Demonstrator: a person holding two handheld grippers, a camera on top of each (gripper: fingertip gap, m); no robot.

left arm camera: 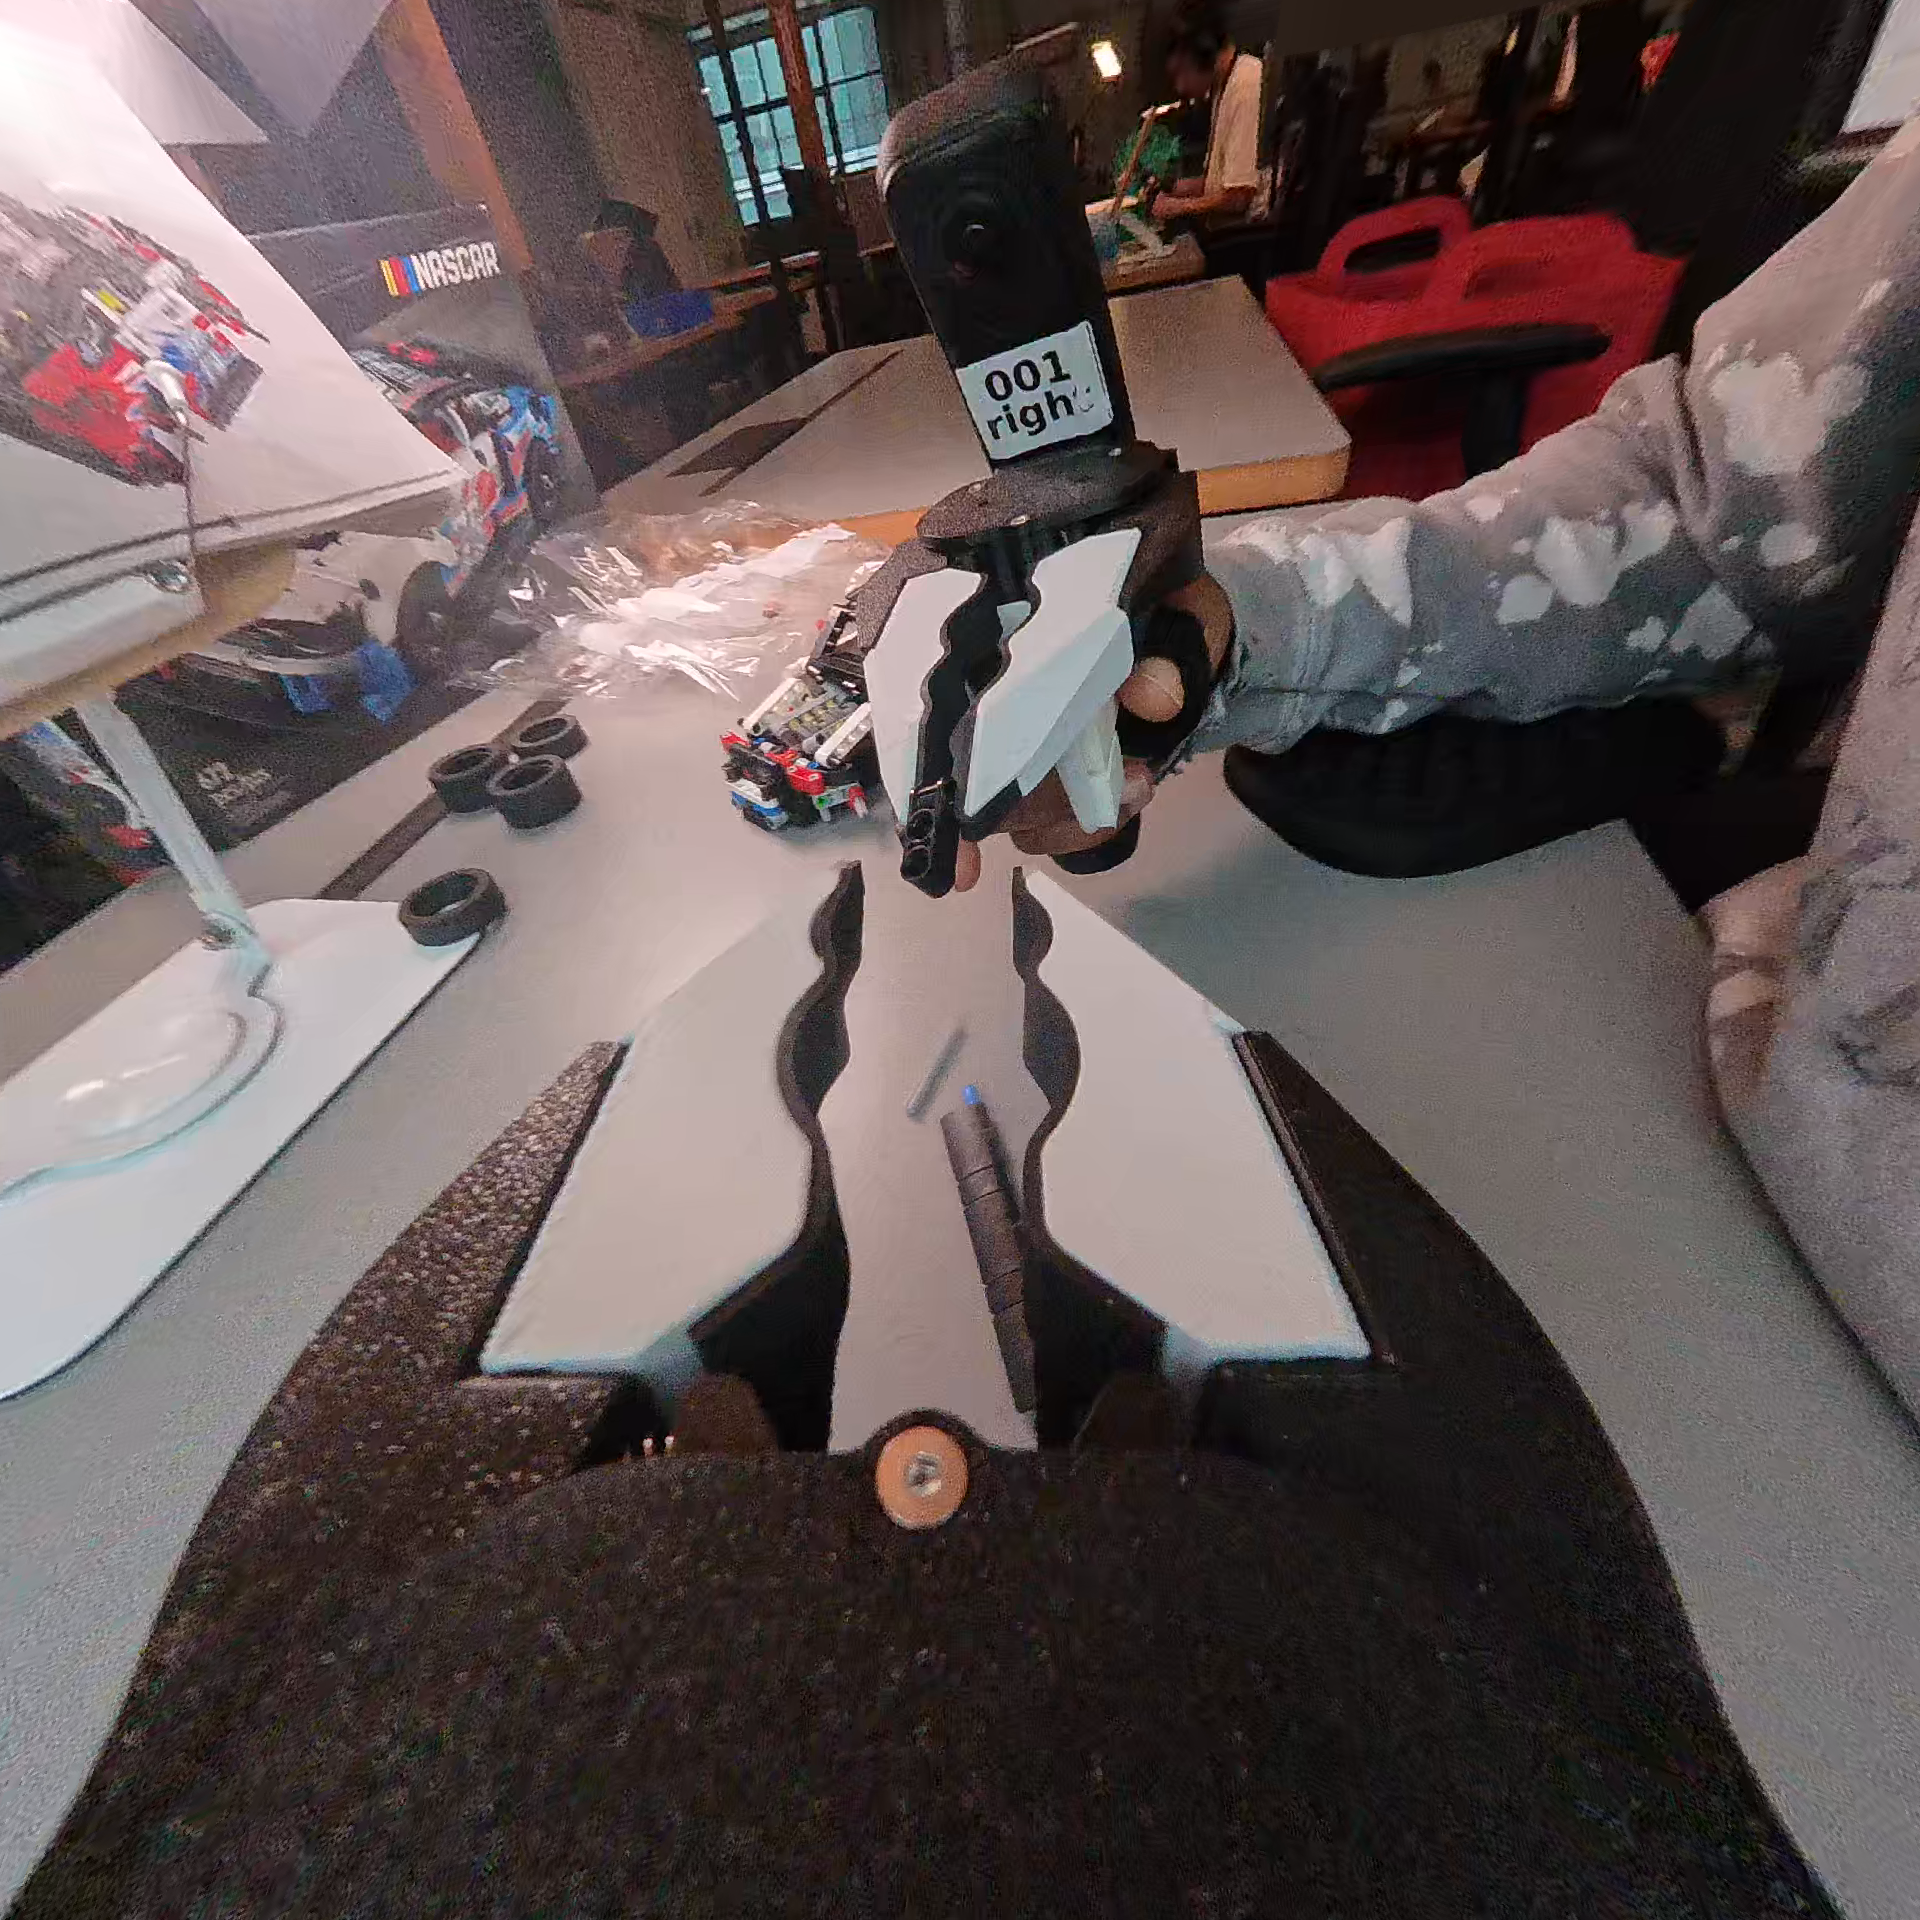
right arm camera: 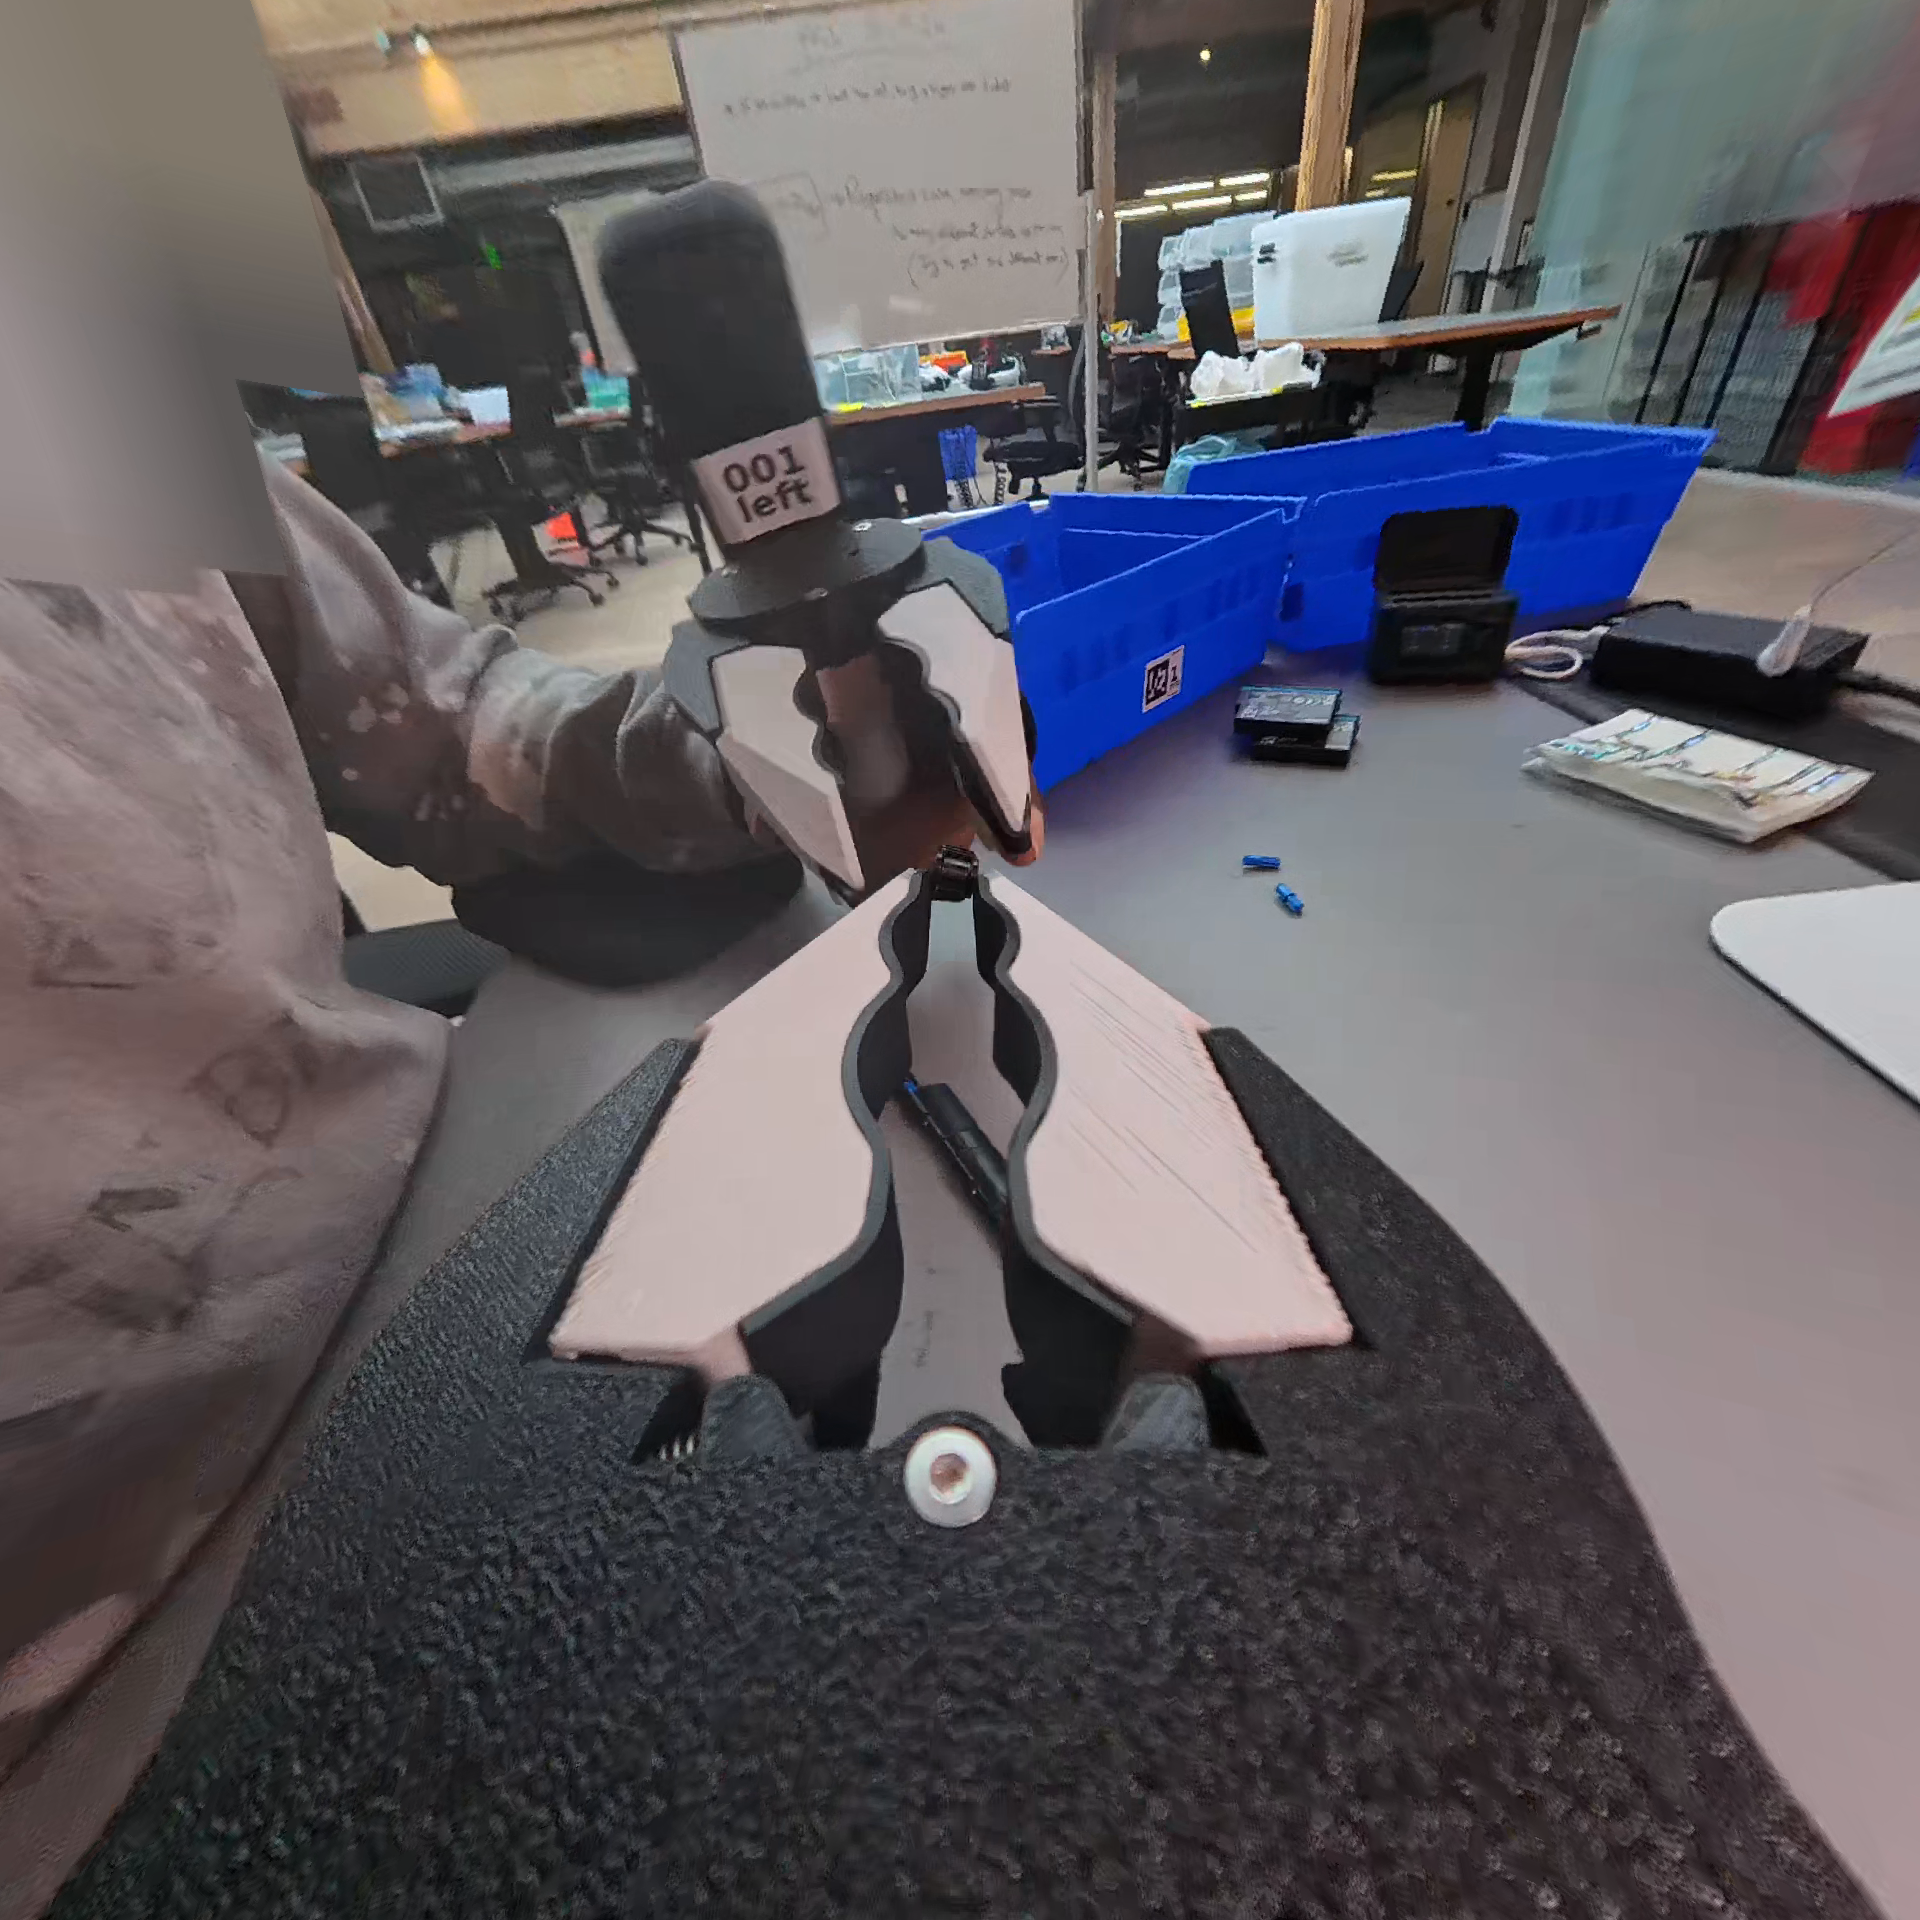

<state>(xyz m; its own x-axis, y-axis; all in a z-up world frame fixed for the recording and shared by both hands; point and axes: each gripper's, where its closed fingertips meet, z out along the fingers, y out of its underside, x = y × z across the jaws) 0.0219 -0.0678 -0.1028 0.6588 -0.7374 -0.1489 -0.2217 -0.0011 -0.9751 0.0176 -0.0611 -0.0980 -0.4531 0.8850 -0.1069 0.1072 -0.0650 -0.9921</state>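
The right hand-held gripper (right arm camera: pixel 948 883) is clenched on a small black perforated beam (left arm camera: pixel 928 840), pinched at the fingertips above the grey tabletop (left arm camera: pixel 1403 1039); the left hand-held gripper (left arm camera: pixel 937 896) is released, fingers spread, holding nothing, its tips just beside the beam; a dark grey axle rod with a blue tip (left arm camera: pixel 992 1226) lies on the tabletop beneath it; four black tyres (left arm camera: pixel 509 774) and a partly built brick car (left arm camera: pixel 805 743) sit farther off; blue bins (right arm camera: pixel 1164 613) stand behind.
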